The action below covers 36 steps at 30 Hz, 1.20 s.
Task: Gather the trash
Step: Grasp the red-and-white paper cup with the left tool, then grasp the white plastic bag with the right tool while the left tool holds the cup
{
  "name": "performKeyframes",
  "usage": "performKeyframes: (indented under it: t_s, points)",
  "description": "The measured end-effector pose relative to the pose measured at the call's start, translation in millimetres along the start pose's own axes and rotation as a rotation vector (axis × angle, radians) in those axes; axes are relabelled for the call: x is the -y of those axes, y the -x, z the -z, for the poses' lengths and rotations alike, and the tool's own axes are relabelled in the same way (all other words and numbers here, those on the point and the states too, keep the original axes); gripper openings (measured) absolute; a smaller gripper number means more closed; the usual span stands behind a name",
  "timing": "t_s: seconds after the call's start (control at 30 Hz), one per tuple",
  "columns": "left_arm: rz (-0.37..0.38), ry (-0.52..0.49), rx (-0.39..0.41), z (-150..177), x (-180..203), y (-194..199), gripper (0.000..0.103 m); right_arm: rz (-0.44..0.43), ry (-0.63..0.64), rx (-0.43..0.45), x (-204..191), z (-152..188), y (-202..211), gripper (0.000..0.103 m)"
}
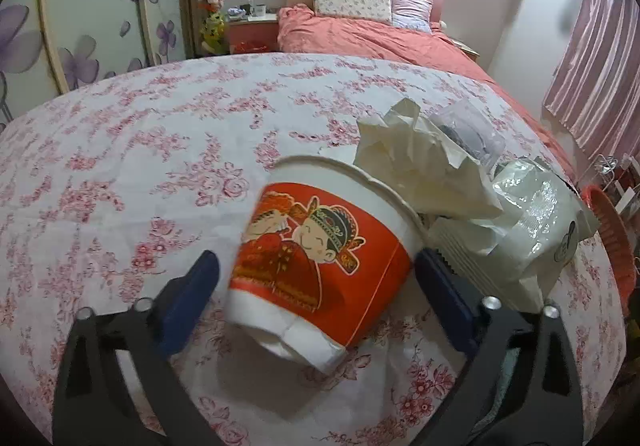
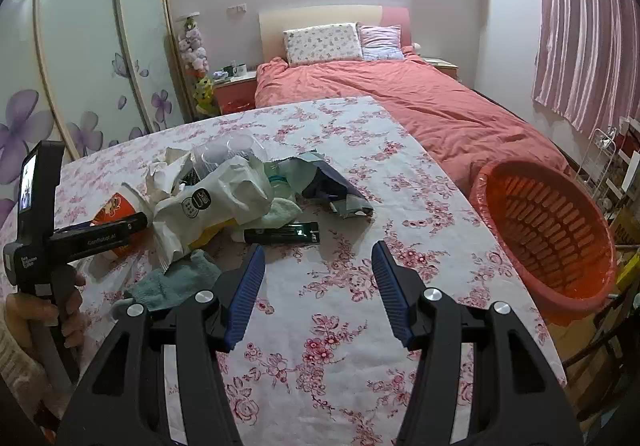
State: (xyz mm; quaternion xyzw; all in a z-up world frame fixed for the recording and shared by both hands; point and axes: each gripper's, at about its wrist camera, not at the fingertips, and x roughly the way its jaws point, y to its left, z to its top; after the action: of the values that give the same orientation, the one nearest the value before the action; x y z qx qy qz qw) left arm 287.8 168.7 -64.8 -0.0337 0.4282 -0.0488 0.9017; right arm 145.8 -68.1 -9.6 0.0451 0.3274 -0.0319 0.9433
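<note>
A red and white paper cup (image 1: 320, 258) with a cartoon print lies tilted on the floral table, between the open fingers of my left gripper (image 1: 316, 262); neither pad clearly touches it. Crumpled white paper (image 1: 420, 161) and a shiny white plastic bag (image 1: 532, 221) lie just right of the cup. In the right wrist view my right gripper (image 2: 318, 250) is open and empty above the tablecloth, near a black flat packet (image 2: 282, 234). The trash pile (image 2: 224, 189) with bag, paper and clear cups lies ahead to the left. An orange slatted basket (image 2: 548, 230) sits at the table's right edge.
A green cloth (image 2: 176, 282) lies at the pile's near side, and a dark blue wrapper (image 2: 336, 193) on its right. The left gripper's body (image 2: 52, 242) and the hand holding it show at the left. A bed with a red cover (image 2: 400, 101) stands behind the table.
</note>
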Motion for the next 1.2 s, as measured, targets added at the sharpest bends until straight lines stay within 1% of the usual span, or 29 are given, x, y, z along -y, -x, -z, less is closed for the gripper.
performKeyframes:
  t_s: [0.03,0.17,0.27,0.33,0.43,0.53,0.7,0.8,0.87,1.0,1.1,1.13,1.2]
  points:
    - [0.005,0.003,-0.004,0,0,-1,0.084,0.001,0.0,-0.001,0,-1,-1,0.056]
    - [0.012,0.011,-0.006,-2,-1,-3,0.082,0.003,-0.004,-0.006,1,-2,-5,0.056]
    - [0.016,0.014,0.007,-2,-1,0,0.077,0.007,-0.008,-0.009,2,-3,-8,0.056]
    - [0.005,0.008,0.023,-2,-2,3,0.072,0.004,-0.013,-0.013,2,-5,-11,0.056]
    - [-0.01,0.001,0.043,0,-2,9,0.068,-0.011,-0.017,-0.015,0,-10,-17,0.056]
    - [-0.027,0.002,0.054,2,-6,13,0.067,-0.037,-0.012,-0.005,-8,-17,-23,0.056]
    - [-0.036,0.025,0.065,6,-18,21,0.065,-0.084,-0.009,0.009,-22,-32,-39,0.056]
    - [-0.039,0.04,0.068,7,-25,25,0.063,-0.099,-0.02,0.011,-23,-40,-51,0.056]
    - [-0.038,0.047,0.07,8,-29,28,0.063,-0.12,-0.033,-0.009,-23,-45,-62,0.056]
    - [-0.028,0.058,0.078,8,-32,33,0.063,-0.208,-0.045,-0.059,-24,-44,-75,0.056]
    - [-0.021,0.057,0.084,8,-31,35,0.063,-0.236,-0.04,-0.063,-26,-41,-75,0.056]
    - [-0.019,0.058,0.084,8,-30,35,0.063,-0.246,-0.032,-0.066,-29,-40,-76,0.057]
    - [-0.01,0.059,0.083,8,-28,36,0.063,-0.263,-0.016,-0.065,-33,-40,-76,0.063]
